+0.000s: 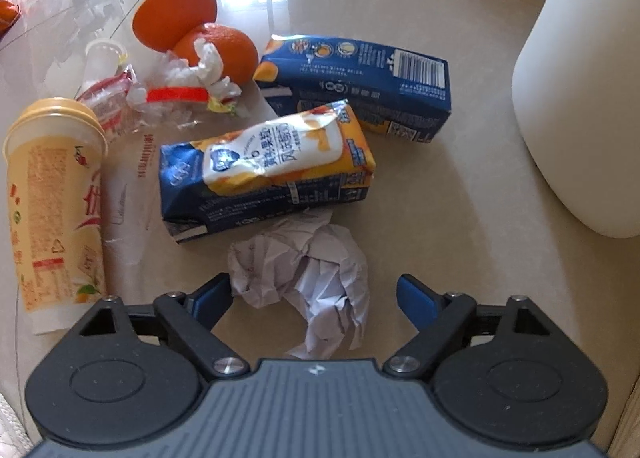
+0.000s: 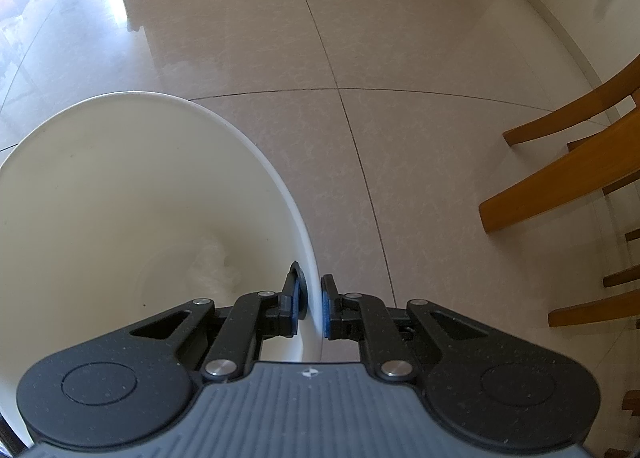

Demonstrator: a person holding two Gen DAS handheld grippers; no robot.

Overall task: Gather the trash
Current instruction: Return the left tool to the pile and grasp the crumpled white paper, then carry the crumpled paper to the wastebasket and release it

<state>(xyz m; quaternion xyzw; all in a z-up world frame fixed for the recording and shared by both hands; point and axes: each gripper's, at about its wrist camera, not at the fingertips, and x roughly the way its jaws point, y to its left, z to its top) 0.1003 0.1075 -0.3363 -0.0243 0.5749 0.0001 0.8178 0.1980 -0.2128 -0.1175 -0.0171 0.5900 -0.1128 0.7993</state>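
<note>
The left gripper (image 1: pixel 314 292) is standing with its blue-padded fingers (image 1: pixel 416 300) spread wide on either side of a crumpled ball of white paper (image 1: pixel 308 286). The left pad is lying at the paper's edge; the right pad is standing clear of it, so nothing is being held.

The right gripper (image 2: pixel 314 308) is pinching the rim of a white plastic bin (image 2: pixel 280 186), one pad inside the wall and one outside, with the fingers pressed nearly together on it. A scrap of clear plastic (image 2: pixel 212 270) is lying at the bin's bottom.

Beyond the paper, on the glossy beige tile floor (image 1: pixel 460 186), the remaining trash is lying: two crushed blue-and-orange drink cartons (image 1: pixel 268 170), a yellow paper cup on its side (image 1: pixel 56 202), crinkled clear wrappers with red bands (image 1: pixel 176 94) and two oranges (image 1: pixel 216 46). The bin's wall (image 1: pixel 580 98) is standing to the right, near the pile.

Likely faults from here:
- The paper sits off-centre toward the left pad; on closing, it may be pushed sideways or caught only by a loose fold and dropped.
- The nearer carton is touching the paper and may be dragged along.
- The thin-rim grip may slip and tilt the bin.
</note>
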